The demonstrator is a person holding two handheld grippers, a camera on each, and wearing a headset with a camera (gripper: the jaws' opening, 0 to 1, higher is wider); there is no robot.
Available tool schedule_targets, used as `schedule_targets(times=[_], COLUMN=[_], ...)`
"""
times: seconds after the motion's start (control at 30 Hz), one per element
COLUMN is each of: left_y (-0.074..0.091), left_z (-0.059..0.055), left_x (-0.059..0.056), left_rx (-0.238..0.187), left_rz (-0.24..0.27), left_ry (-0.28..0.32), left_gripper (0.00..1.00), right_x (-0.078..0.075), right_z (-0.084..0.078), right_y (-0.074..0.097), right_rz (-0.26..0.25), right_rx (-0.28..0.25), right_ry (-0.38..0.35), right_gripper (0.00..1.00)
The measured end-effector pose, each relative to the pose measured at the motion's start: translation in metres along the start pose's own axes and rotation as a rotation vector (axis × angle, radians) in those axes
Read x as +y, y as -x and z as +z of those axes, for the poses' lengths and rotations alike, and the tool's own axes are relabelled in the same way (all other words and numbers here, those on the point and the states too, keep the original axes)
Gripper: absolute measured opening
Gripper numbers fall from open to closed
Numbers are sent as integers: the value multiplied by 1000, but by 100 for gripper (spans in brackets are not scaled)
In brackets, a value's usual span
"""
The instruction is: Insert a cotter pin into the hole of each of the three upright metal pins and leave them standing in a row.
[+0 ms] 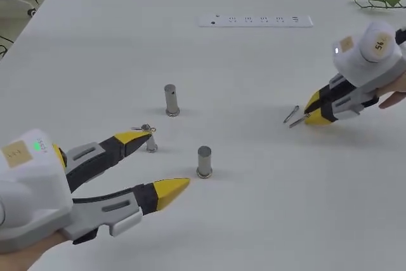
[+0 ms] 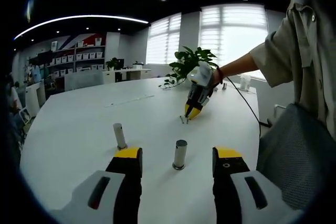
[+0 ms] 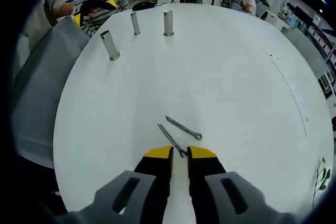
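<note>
Behind left gripper, metal pin half hidden.

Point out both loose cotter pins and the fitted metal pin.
Farther cotter pin (image 3: 184, 127), right gripper view, middle.
Nearer cotter pin (image 3: 171, 139), right gripper view, middle.
Fitted metal pin (image 1: 151, 145), head view, lower body.

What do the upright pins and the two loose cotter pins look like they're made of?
Upright pins: probably steel; smooth grey cylinders with a dull satin sheen. Cotter pins: thin bent metal wire, silvery with bright glints along it; whether it is plated cannot be told.
</note>
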State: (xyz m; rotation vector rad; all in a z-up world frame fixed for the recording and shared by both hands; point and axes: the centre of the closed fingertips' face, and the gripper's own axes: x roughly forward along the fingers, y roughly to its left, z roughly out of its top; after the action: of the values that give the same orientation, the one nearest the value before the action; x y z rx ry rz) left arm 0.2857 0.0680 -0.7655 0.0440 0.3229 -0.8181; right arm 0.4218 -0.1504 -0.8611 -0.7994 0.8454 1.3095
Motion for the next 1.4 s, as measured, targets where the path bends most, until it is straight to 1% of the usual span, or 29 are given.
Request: schedule_targets(times=[0.2,0.37,0.57,0.63,0.83,1.1,1.13,1.3,1.4], left_y=[0,0,-1,-1,-1,0,0,1,0], left_z=[0,-2,-2,-2,-3,-1,0,3,4], left_x=[-1,-3,-3,-3,-3,0,0,2,1], left_rx=[3,10,11,12,16,13,11,0,3], left_rz=[-3,-6,-5,-6,-7,4,5,9,7], left_ry=[0,0,3,3,2,2,6,20,21], left_gripper=[52,51,51,50,50,50,50,49,48], right_x=[-3,-3,-1,-1,-1,-1,-3,1,4], right_z=[-1,-1,-2,-2,-1,1,2,10,15], right_y=[0,0,0,0,1,4,4,8,10], right_rz=[-12,-11,-2,-4,-4,-24,-28,-51,-60], right_rx=[16,29,32,32,27,18,11,-5,-14], right_ry=[-15,-10,-11,-1,4,18,19,45,53], right_gripper=[6,5,3,3,2,1,1,1,1])
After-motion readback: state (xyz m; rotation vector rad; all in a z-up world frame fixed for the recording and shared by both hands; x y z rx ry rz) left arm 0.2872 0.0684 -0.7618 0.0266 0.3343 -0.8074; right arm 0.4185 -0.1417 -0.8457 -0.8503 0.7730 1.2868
